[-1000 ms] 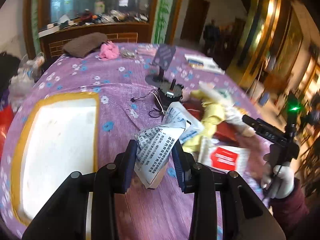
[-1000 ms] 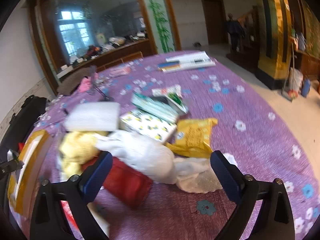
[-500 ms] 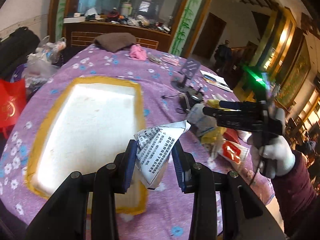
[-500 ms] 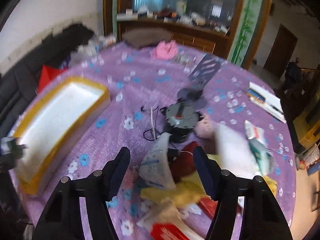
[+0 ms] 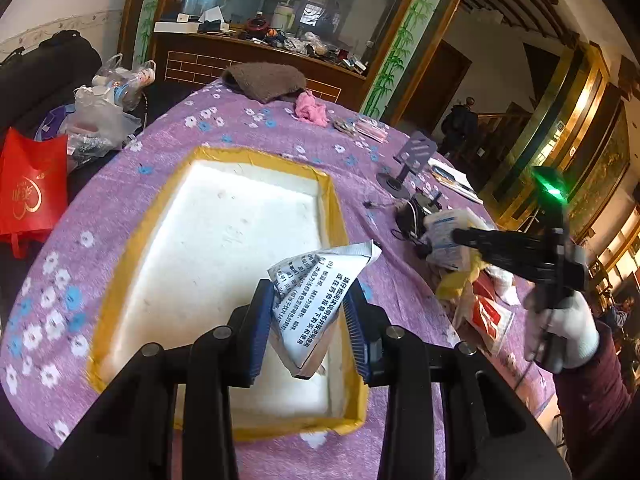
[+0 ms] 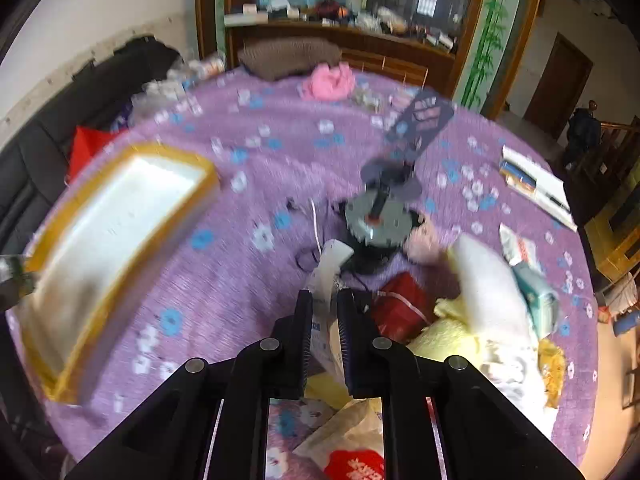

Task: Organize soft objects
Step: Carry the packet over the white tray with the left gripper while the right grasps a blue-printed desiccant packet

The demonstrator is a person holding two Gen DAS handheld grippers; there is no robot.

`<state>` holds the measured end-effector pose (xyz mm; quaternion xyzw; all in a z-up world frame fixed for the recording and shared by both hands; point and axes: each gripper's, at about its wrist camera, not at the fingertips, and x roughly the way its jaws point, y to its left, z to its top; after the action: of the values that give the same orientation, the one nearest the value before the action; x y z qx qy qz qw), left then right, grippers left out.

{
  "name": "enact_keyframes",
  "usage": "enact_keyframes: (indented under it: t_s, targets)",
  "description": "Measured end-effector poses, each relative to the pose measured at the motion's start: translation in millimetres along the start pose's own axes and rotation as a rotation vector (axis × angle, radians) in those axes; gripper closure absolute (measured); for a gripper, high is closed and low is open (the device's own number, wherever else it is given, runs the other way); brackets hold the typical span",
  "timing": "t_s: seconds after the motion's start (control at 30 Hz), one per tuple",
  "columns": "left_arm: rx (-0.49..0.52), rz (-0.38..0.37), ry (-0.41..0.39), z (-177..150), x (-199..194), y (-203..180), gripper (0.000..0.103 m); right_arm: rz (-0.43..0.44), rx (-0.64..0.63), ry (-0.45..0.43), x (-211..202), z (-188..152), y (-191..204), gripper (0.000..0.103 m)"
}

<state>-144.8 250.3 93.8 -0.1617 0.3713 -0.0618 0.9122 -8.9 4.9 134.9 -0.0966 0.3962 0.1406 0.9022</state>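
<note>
My left gripper (image 5: 308,312) is shut on a white soft packet with black print (image 5: 316,292) and holds it above the near right corner of the white foam tray with yellow rim (image 5: 256,156). My right gripper (image 6: 325,312) is shut on a white and blue soft packet (image 6: 326,276), lifted over the pile of soft things (image 6: 480,300). In the left wrist view the right gripper (image 5: 452,236) holds that packet (image 5: 444,232) right of the tray. The tray also shows in the right wrist view (image 6: 52,364).
A round table with purple flowered cloth (image 5: 160,136). A black round device with cable (image 6: 378,224), a phone stand (image 6: 420,120), a pink cloth (image 5: 310,108), a brown towel (image 5: 264,78), books (image 6: 532,184). Red bag (image 5: 28,196) and plastic bags (image 5: 96,116) stand beside the table's left.
My left gripper carried its packet left, from over the pile to over the tray. My right gripper swung to the pile, closed on the white and blue packet and lifted it.
</note>
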Motion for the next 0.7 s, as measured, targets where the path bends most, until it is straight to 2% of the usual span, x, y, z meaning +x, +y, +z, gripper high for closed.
enact_keyframes:
  t_s: [0.03,0.17,0.23,0.33,0.37,0.4,0.43,0.47,0.5,0.63,0.7]
  targets:
    - [0.002,0.0,0.001,6,0,2,0.07,0.033,0.011,-0.026,-10,5,2,0.096]
    - [0.015,0.013,0.018,33,9,8,0.07,0.157,0.046,-0.094,-34,25,15,0.096]
    - [0.018,0.025,0.025,49,17,13,0.07,0.211,0.049,-0.1,-36,35,24,0.096]
    - [0.013,0.064,0.044,62,31,18,0.07,0.199,-0.009,-0.064,-21,42,43,0.094]
    - [0.008,0.064,0.052,64,35,19,0.07,0.166,-0.016,-0.038,-12,38,45,0.09]
    - [0.008,0.062,0.06,63,37,19,0.07,0.14,-0.019,-0.023,-7,34,44,0.077]
    - [0.011,0.055,0.061,61,37,18,0.07,0.112,-0.023,-0.009,-1,27,42,0.051]
    - [0.02,0.04,0.059,57,36,17,0.07,0.087,-0.031,0.005,5,16,39,0.037]
    - [0.024,0.032,0.06,55,36,17,0.07,0.076,-0.037,0.016,10,4,37,0.017]
    - [0.004,0.004,0.089,47,47,18,0.07,0.099,-0.06,0.082,36,-20,44,0.018]
    - [0.008,0.004,0.097,43,50,14,0.07,0.033,-0.137,0.086,54,-30,57,0.018]
